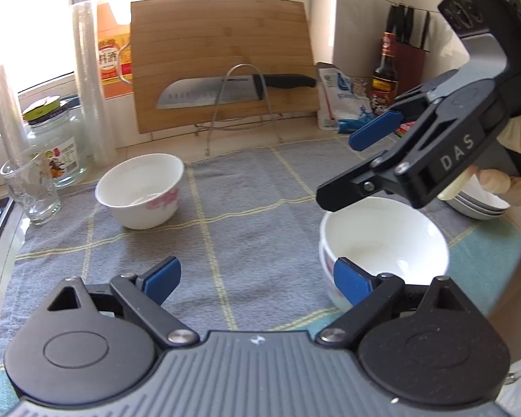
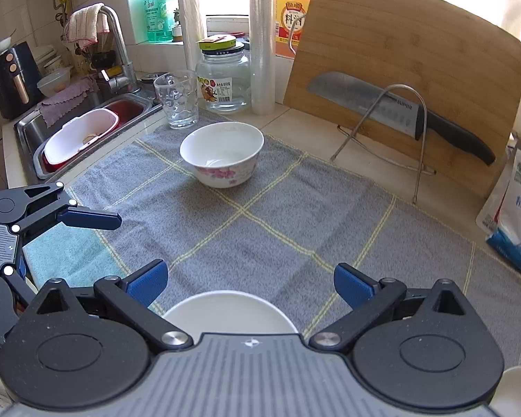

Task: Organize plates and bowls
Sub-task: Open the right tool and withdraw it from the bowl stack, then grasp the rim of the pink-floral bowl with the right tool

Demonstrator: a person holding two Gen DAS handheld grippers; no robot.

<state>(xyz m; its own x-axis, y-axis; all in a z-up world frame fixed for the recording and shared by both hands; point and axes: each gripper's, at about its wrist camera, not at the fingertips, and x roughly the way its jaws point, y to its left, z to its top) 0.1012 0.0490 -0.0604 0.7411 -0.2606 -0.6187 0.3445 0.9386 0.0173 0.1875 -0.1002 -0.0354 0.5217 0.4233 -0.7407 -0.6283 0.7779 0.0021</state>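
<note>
A white bowl with pink flowers (image 1: 140, 191) stands alone on the grey checked cloth (image 1: 246, 215), also in the right wrist view (image 2: 222, 153). Nearer, two white bowls are nested (image 1: 382, 246); their rim shows just under my right gripper in the right wrist view (image 2: 229, 309). A stack of white plates (image 1: 479, 205) sits at the right behind my right hand. My left gripper (image 1: 257, 279) is open and empty, its right pad beside the nested bowls. My right gripper (image 1: 340, 170) hovers open above those bowls, empty; in its own view it is at the bottom centre (image 2: 250, 283).
A bamboo cutting board (image 1: 222, 59) with a knife (image 1: 232, 90) on a wire rack leans at the back. A drinking glass (image 1: 31, 187), a glass jar (image 1: 57, 142), stacked plastic cups (image 1: 90, 83), bottles and a salt bag (image 1: 344, 100) line the counter. A sink (image 2: 80, 135) lies to the left.
</note>
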